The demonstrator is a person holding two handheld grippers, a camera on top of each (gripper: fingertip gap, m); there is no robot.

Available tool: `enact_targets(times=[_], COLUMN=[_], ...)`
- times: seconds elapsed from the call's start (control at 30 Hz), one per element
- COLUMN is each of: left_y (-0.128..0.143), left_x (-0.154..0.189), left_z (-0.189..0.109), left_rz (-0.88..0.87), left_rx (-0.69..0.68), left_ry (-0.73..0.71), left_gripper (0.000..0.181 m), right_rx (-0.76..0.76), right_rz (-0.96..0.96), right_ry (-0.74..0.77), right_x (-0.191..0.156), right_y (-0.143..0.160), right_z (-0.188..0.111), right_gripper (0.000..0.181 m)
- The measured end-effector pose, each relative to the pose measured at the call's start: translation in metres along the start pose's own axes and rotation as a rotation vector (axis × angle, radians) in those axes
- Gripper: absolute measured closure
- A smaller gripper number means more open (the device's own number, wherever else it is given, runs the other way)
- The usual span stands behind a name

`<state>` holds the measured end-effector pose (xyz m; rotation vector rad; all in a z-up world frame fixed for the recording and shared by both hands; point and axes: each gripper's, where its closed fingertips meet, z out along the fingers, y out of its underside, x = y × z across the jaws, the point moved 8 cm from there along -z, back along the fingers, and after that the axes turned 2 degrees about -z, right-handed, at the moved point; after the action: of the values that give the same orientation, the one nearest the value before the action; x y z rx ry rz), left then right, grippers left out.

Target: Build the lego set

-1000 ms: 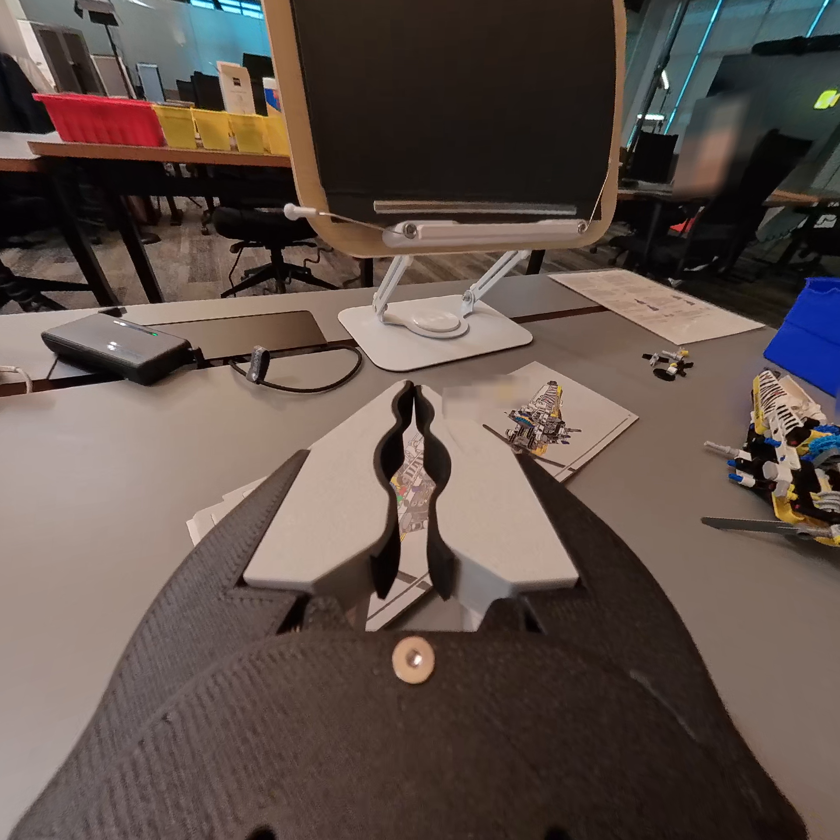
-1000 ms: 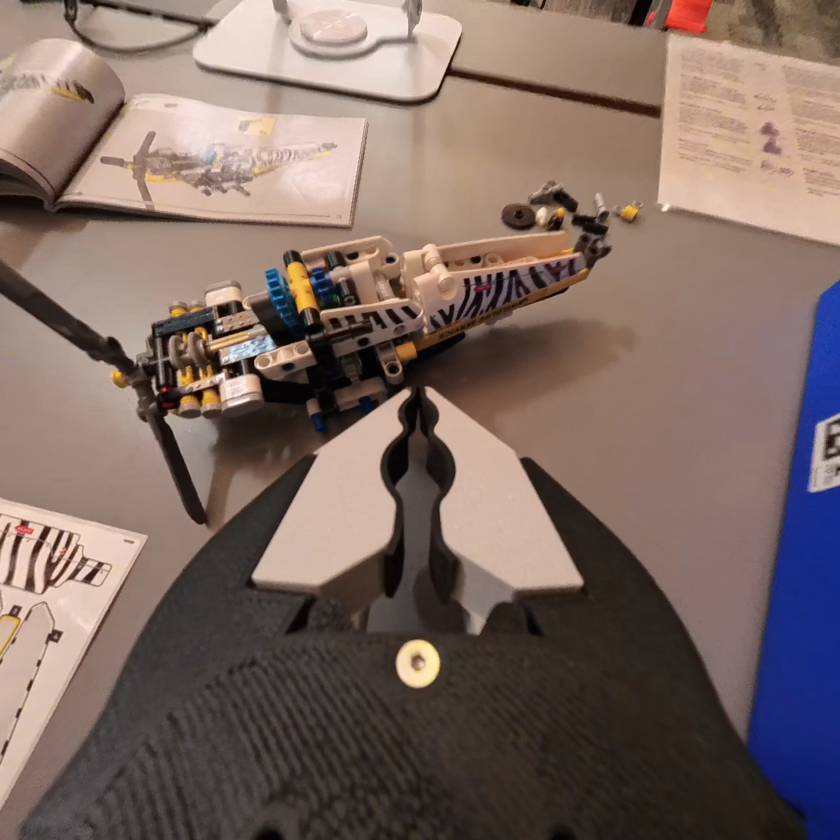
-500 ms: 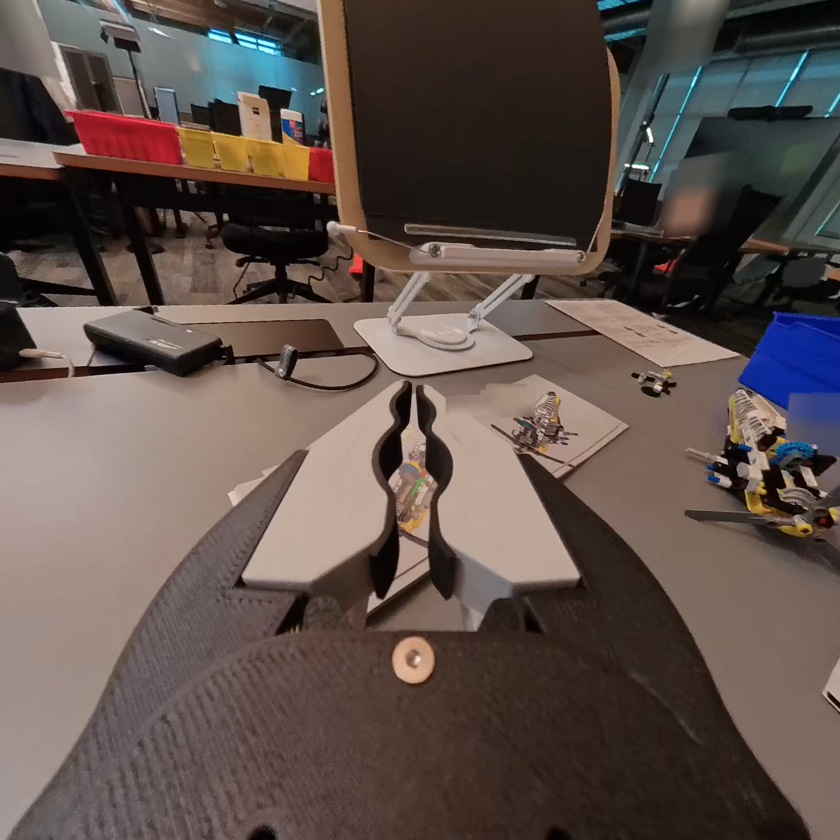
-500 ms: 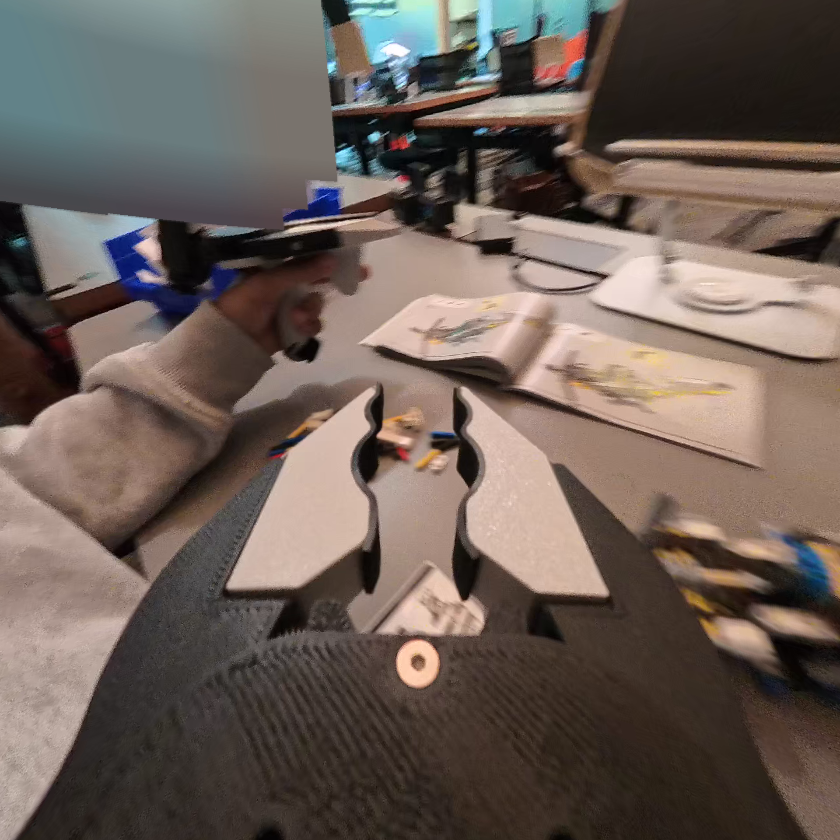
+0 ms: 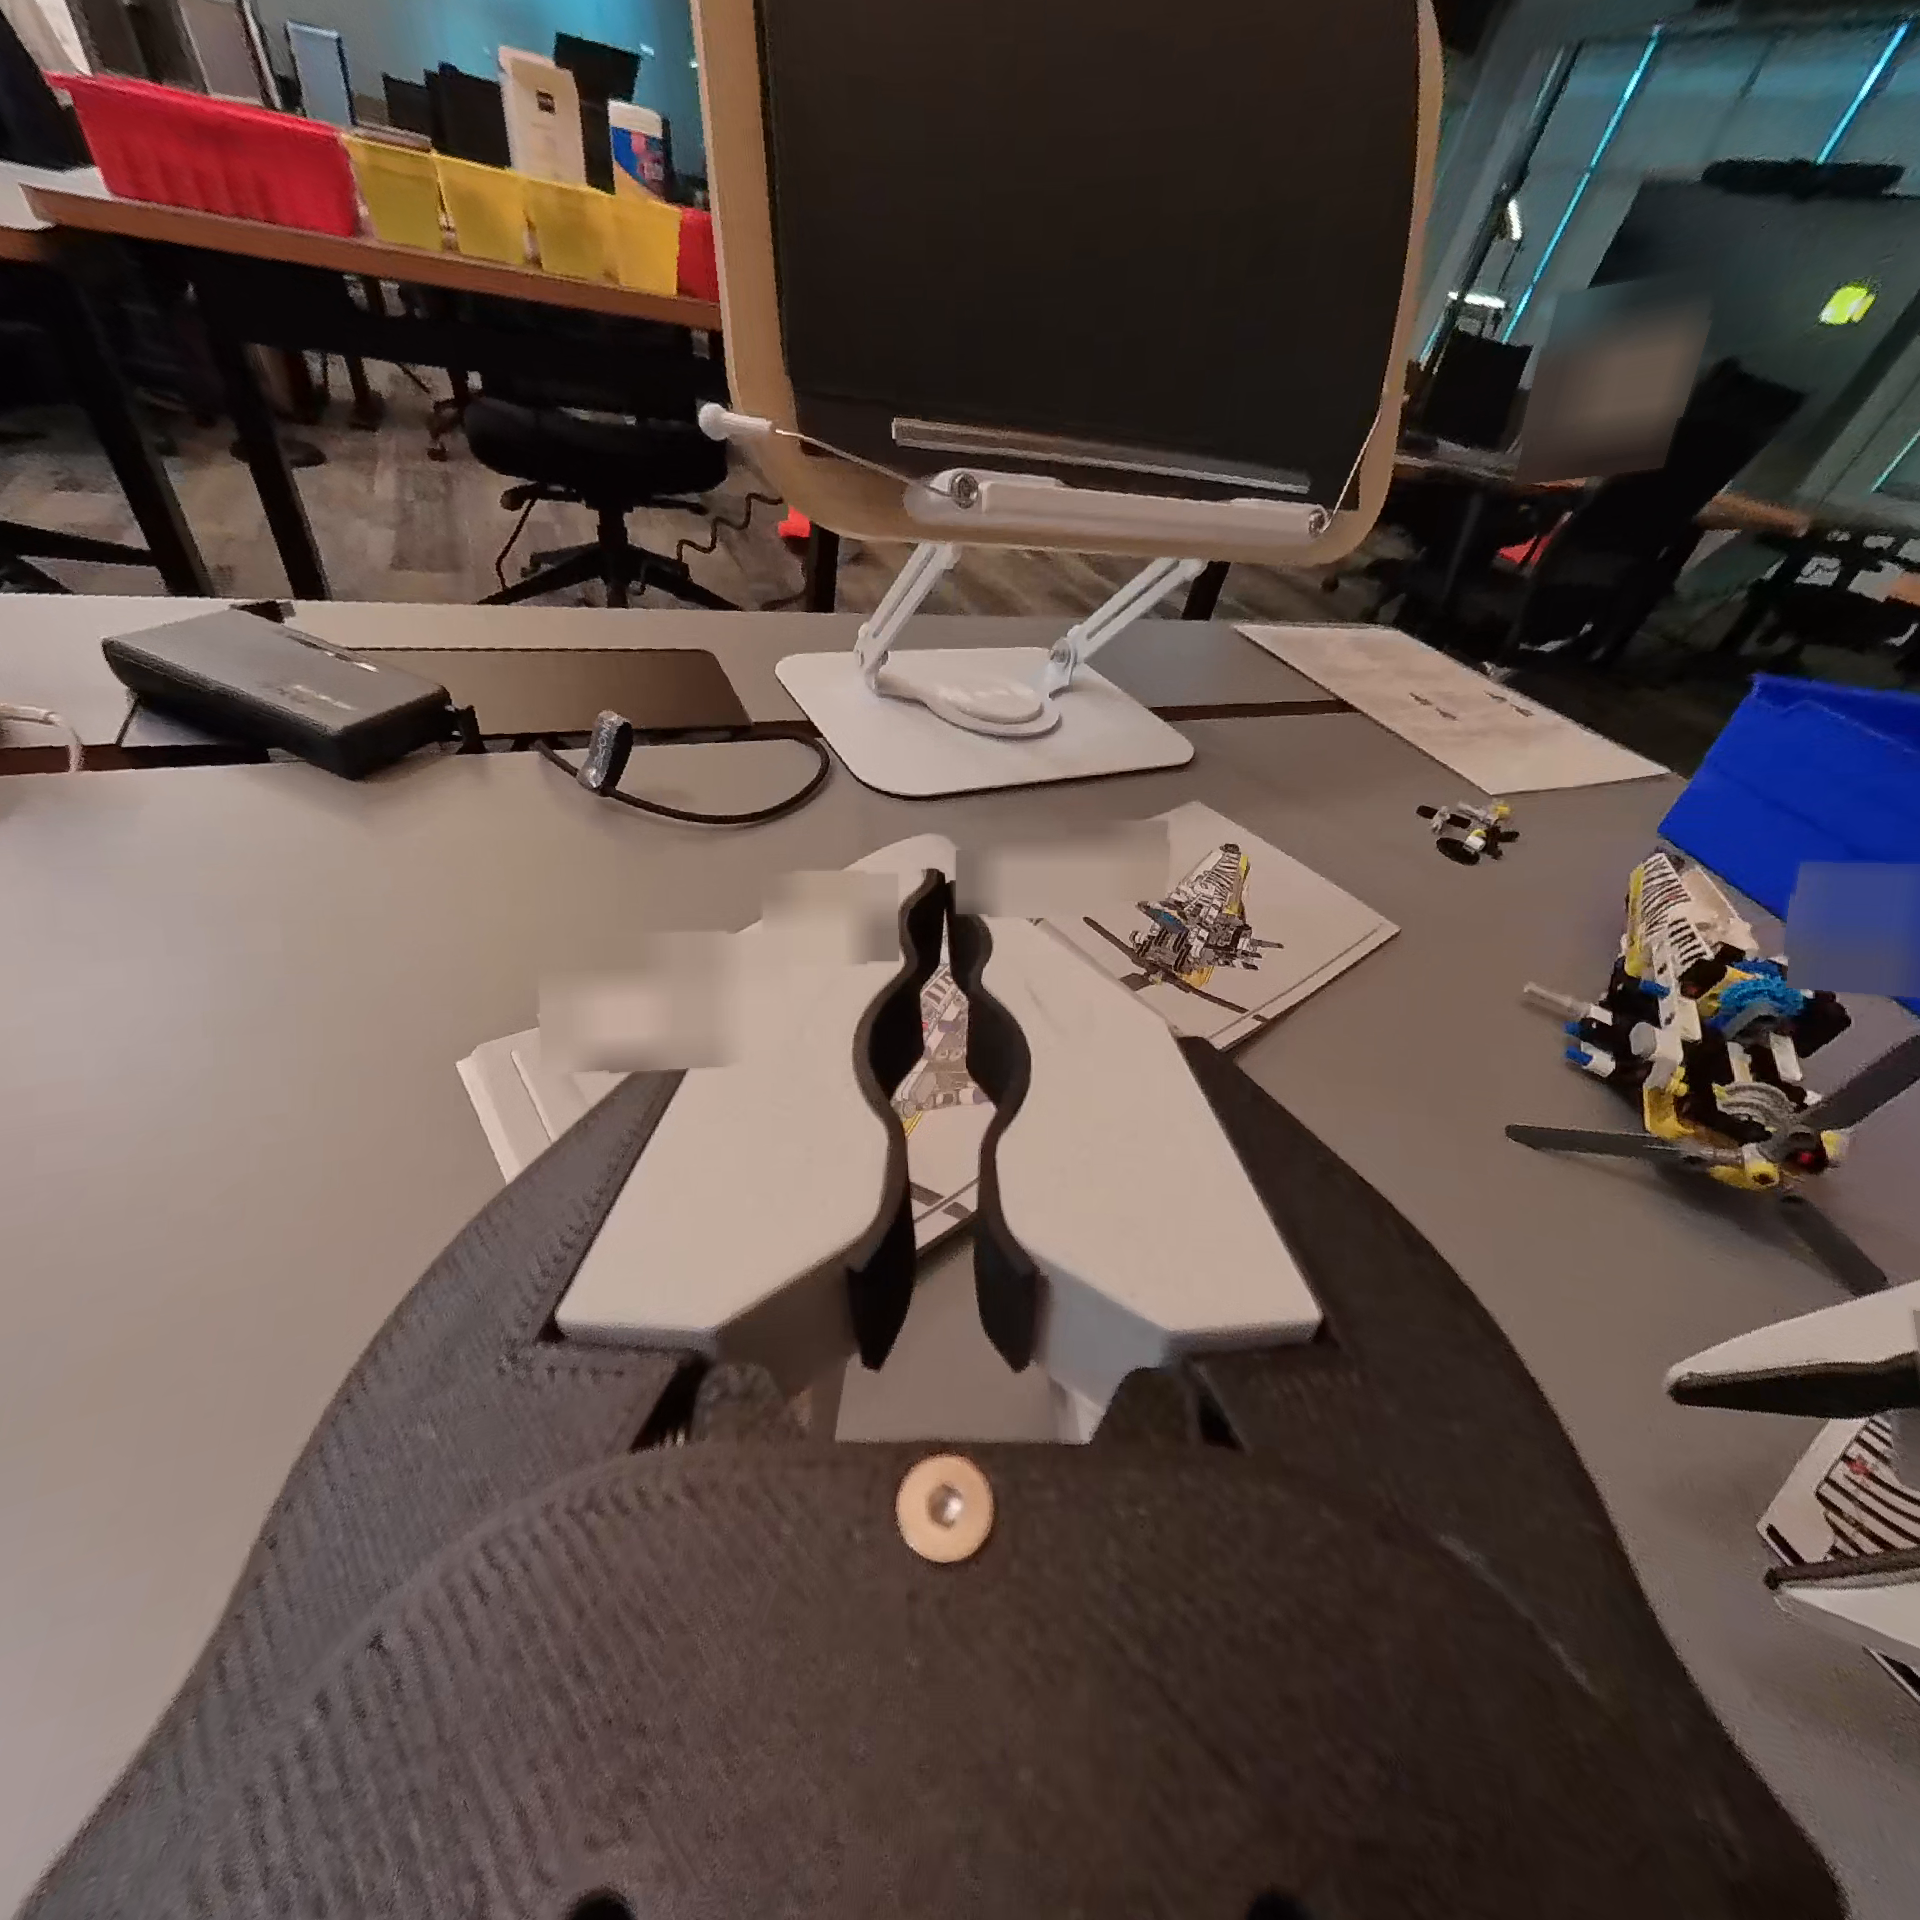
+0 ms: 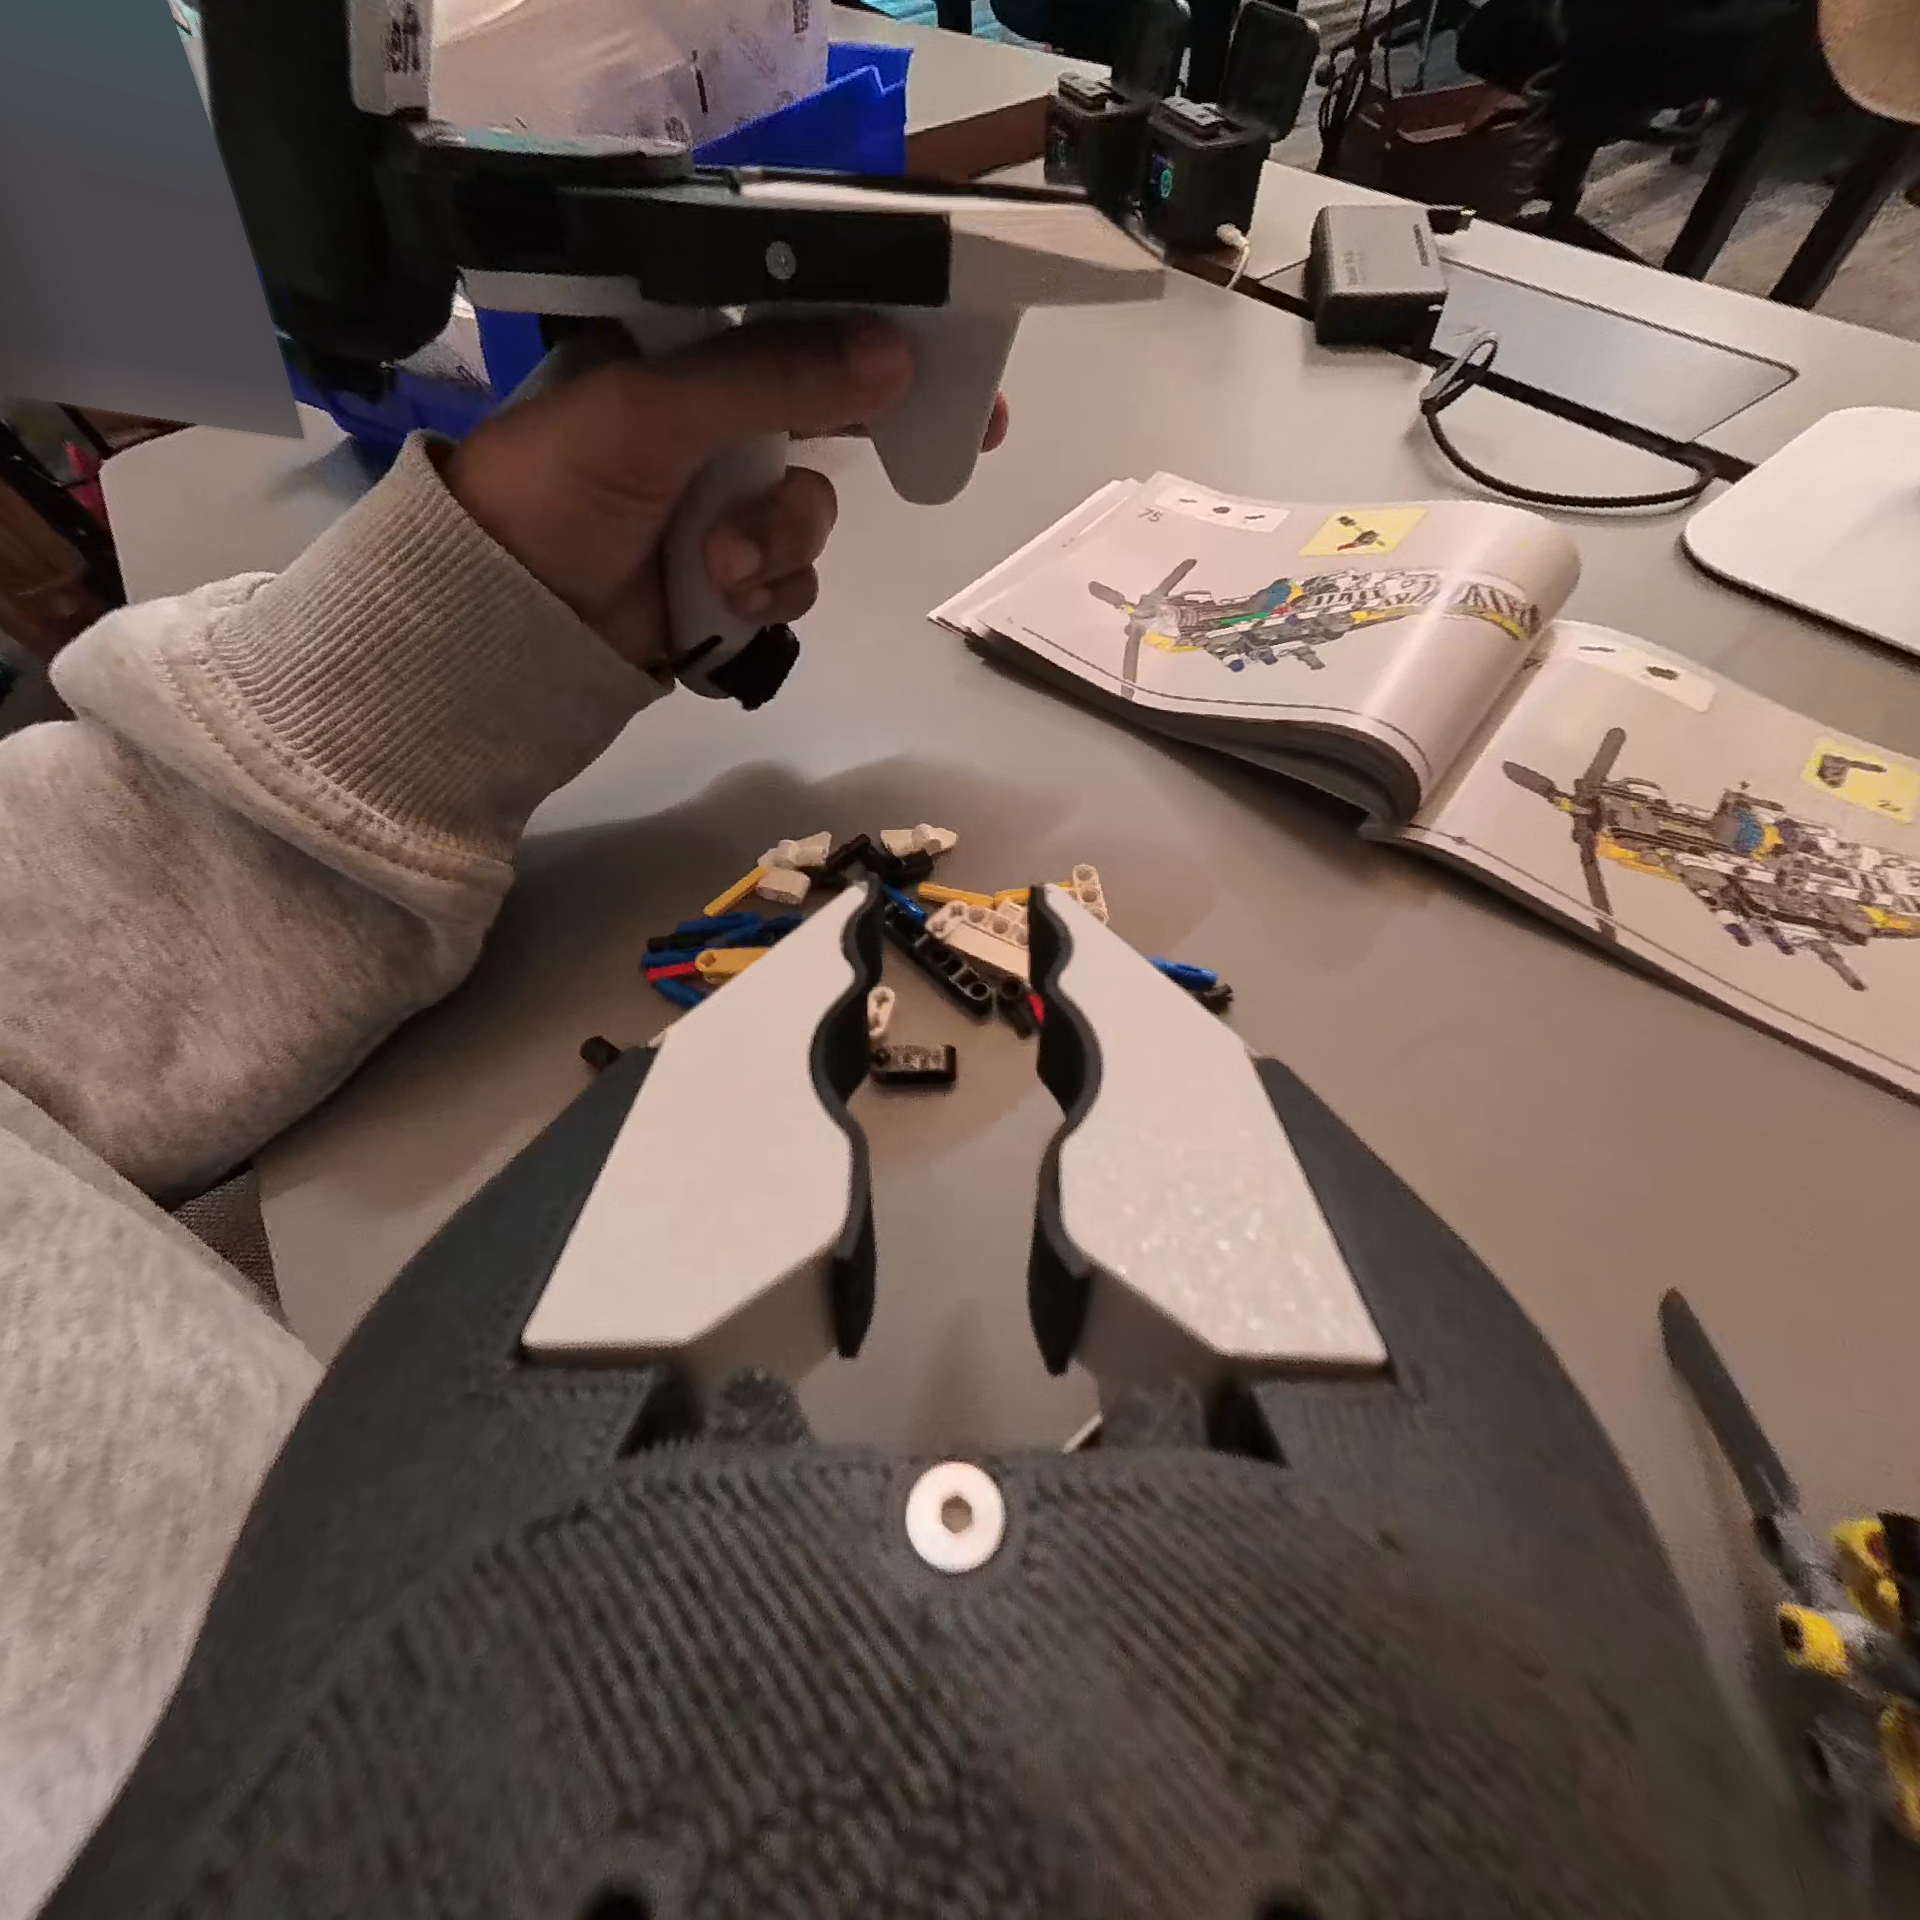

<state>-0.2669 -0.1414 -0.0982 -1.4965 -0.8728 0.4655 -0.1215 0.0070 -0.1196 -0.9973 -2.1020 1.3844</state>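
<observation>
My right gripper (image 6: pixel 951 914) is open and empty, low over a pile of small loose lego pieces (image 6: pixel 914 935) in white, black, blue and yellow on the grey table. The part-built plane model (image 5: pixel 1704 1049), zebra-striped with a black propeller, lies on the table at the right of the left wrist view. Only its edge (image 6: pixel 1849 1621) shows in the right wrist view. My left gripper (image 5: pixel 948 883) is shut and empty, held above the open instruction booklet (image 5: pixel 1226 935). A hand holds it above and to the left of the pile (image 6: pixel 1143 275). A few more small parts (image 5: pixel 1465 826) lie beyond the model.
A tablet on a white stand (image 5: pixel 987 727) stands at the back. A black power pack (image 5: pixel 270 686) and cable (image 5: pixel 707 800) lie back left. A blue bin (image 5: pixel 1808 790) and a paper sheet (image 5: pixel 1455 707) are at the right, and a sticker sheet (image 5: pixel 1860 1507) at the near right. A grey sleeve (image 6: pixel 260 831) lies left of the pile. My right fingertips sit around 15 cm from my left ones. My right gripper is the nearer one to the part-built plane model (image 5: pixel 1704 1049): about 20 cm, against 30 cm.
My right gripper has swung left from the plane model to the loose pieces and has opened. My left gripper has stayed shut over the booklet and shifted only slightly.
</observation>
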Motion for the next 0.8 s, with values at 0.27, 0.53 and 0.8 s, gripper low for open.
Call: enact_targets(times=[0.27, 0.53, 0.8], left_y=[0.004, 0.006, 0.007], left_x=[0.001, 0.003, 0.005], left_z=[0.003, 0.005, 0.006], left_rz=[-0.009, 0.013, 0.033], left_rx=[-0.024, -0.019, -0.020], left_ry=[0.011, 0.020, 0.029], left_gripper=[0.181, 0.181, 0.181], right_rx=[0.013, 0.052, 0.101], right_rz=[0.037, 0.133, 0.252], right_ry=[-0.005, -0.074, -0.190], right_x=[0.010, 0.017, 0.023], right_y=[0.014, 0.025, 0.019], right_z=[-0.001, 0.000, -0.006], right_gripper=[0.155, 0.155, 0.142])
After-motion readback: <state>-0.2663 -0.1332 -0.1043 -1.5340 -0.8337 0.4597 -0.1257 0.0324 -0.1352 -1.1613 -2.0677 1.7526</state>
